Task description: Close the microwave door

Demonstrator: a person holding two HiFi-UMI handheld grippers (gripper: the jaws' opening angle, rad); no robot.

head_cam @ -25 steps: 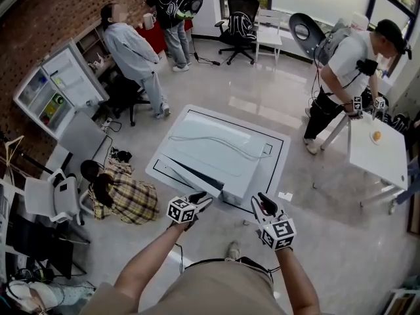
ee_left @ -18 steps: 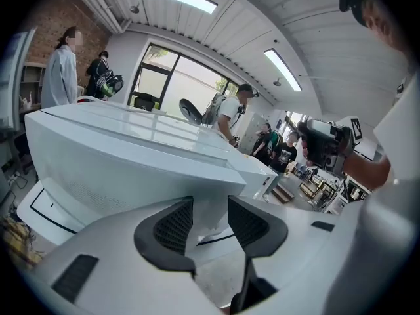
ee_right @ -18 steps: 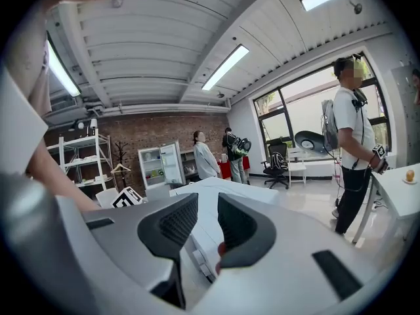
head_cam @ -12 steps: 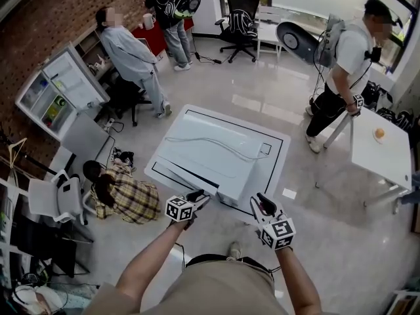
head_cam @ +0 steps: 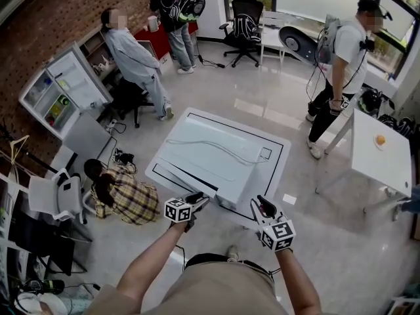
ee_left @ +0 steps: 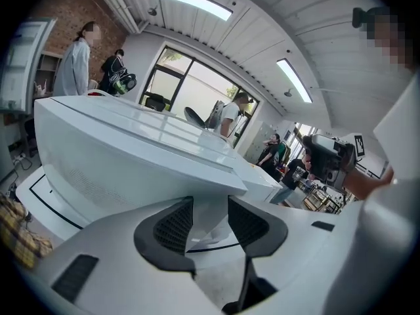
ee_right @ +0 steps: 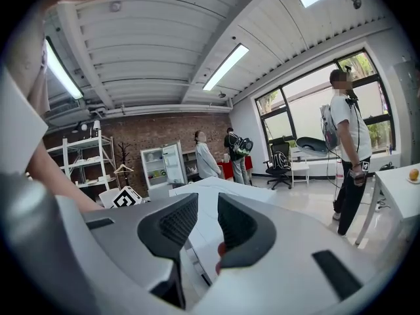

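Head view puts the left gripper (head_cam: 197, 199) and right gripper (head_cam: 262, 204), jaws slightly parted and empty, before the white microwave (head_cam: 210, 151), seemingly for pushing, not grasping.

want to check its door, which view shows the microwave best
The head view: the whole microwave shows from above. The left gripper view shows only one near corner and the top, close up. The right gripper view shows just a pale strip of it.
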